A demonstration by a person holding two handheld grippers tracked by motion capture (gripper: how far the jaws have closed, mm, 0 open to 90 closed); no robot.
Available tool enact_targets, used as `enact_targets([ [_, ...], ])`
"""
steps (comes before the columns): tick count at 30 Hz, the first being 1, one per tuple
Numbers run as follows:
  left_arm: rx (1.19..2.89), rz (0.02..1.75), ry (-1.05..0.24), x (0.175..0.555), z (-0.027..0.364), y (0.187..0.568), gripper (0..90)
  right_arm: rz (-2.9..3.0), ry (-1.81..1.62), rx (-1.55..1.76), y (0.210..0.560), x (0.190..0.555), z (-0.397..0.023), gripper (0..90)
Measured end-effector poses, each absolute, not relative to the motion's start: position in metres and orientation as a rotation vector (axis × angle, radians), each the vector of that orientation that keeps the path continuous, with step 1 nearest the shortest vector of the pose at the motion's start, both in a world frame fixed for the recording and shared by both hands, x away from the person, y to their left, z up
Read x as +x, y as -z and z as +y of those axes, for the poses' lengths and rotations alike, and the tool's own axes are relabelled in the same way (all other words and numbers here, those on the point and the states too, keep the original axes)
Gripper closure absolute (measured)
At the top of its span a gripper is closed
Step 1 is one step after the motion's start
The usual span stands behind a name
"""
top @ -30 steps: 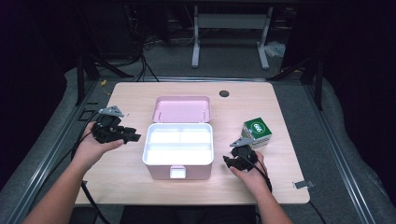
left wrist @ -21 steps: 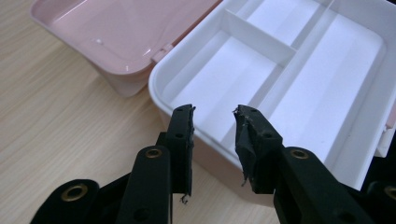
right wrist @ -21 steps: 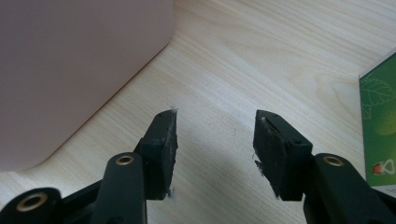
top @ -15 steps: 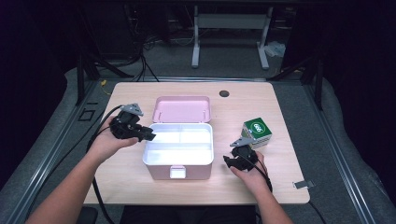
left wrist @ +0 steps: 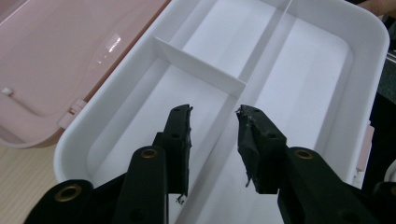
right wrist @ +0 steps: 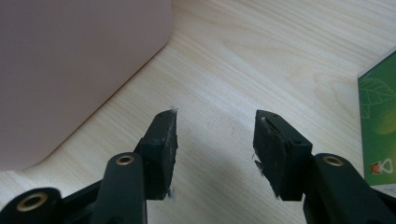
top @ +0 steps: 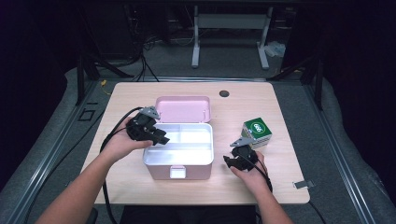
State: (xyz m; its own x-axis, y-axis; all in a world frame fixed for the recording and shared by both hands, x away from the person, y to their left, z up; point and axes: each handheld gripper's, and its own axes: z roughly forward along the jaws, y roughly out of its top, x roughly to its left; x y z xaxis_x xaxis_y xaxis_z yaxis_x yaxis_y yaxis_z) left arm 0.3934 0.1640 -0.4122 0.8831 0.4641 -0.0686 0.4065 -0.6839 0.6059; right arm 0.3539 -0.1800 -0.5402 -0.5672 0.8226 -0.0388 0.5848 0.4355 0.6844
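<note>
Broadly, the pale wood-grain bench (top: 280,182) carries everything, its laminate top smooth and matt. At its middle sits the pink rigid-plastic storage box with a white divided tray (top: 180,148), its glossy pink hinged lid (top: 183,109) thrown back flat behind it; the thin white dividers make one long compartment and two shorter ones, all bare. It looks light and stiff, with rounded, slick walls, so I judge the rim or a divider the surest place to pinch, or the small front latch (top: 176,172). To its right, apart from it, stands the small green-and-white printed cardboard carton (top: 256,132), probably light and easily crushed, best taken across two flat opposite faces. The left hand-held gripper (left wrist: 212,119) hovers over the tray's left end, jaws parted and holding nothing. The right hand-held gripper (right wrist: 215,123) lies low on the bench between box and carton, likewise parted and bare.
</note>
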Motion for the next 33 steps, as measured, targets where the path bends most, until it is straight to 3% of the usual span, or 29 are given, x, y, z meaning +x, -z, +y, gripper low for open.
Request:
enact_targets([
  [3, 2.478, 0.568, -0.126, 0.396, 0.157, 0.409, 63.5, 2.322, -0.889, 1.204, 0.54, 0.354, -0.18, 49.1],
  [12, 2.721, 0.313, -0.133, 0.404, 0.125, 0.397, 74.6, 2.327, -0.888, 1.2, 0.541, 0.354, -0.18, 49.1],
  [18, 2.87, 0.246, -0.093, 0.41, 0.106, 0.395, 77.8, 2.329, -0.89, 1.198, 0.541, 0.354, -0.181, 49.0],
  [33, 3.013, 0.106, -0.035, 0.417, 0.079, 0.404, 86.9, 2.33, -0.894, 1.195, 0.54, 0.354, -0.181, 49.0],
])
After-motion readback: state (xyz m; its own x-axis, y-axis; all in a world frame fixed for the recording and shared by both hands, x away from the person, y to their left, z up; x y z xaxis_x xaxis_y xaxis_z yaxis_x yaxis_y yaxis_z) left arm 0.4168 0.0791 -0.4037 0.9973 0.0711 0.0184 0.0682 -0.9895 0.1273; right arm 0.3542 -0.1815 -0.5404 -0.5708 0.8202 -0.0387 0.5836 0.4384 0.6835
